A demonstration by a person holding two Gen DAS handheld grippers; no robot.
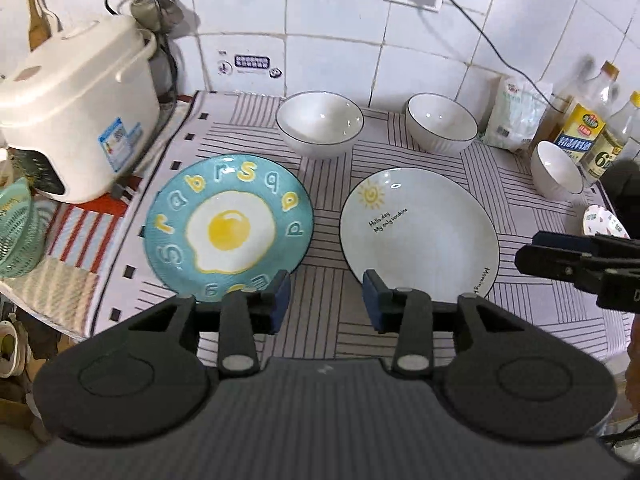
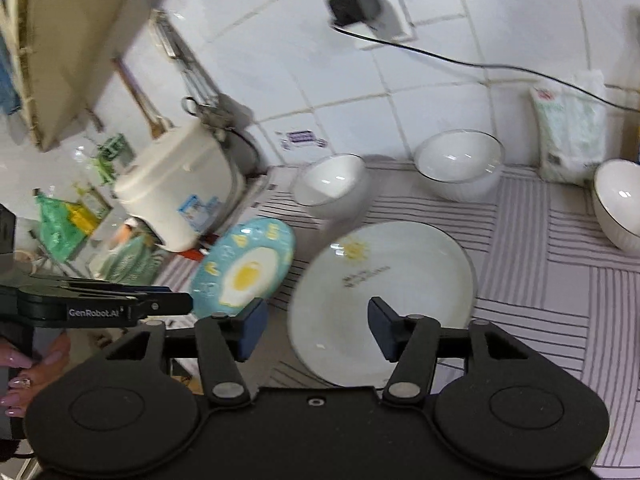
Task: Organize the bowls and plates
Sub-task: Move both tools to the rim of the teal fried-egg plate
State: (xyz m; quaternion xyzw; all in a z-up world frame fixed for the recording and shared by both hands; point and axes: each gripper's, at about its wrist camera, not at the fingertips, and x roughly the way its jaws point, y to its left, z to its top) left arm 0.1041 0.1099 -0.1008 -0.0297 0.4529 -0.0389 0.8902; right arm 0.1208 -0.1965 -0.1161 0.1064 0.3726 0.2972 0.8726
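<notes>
Just past my left claw (image 1: 326, 300), half open and empty, the white plate (image 1: 420, 232) lies flat on the counter (image 1: 552, 304); the blue egg plate (image 1: 228, 228) sits beside it toward the rice cooker (image 1: 80, 108). Right claw (image 2: 318, 330), wider and empty, hangs over the white plate's near rim, so it is nearer. Three bowls (image 1: 320, 122) stand behind. Legible: "Hello day, My only sunshine"; "GenRobot.AI" on the left claw.

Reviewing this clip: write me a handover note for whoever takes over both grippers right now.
Left gripper: open, empty, above the cloth.
Right gripper: open, empty, over the white sun plate.
Blue egg plate and the sun plate lie side by side, flat.
Three white bowls stand apart behind them; a small patterned dish sits far right.
Done: nothing stacked.
Left: stack plates, nest bowls.
</notes>
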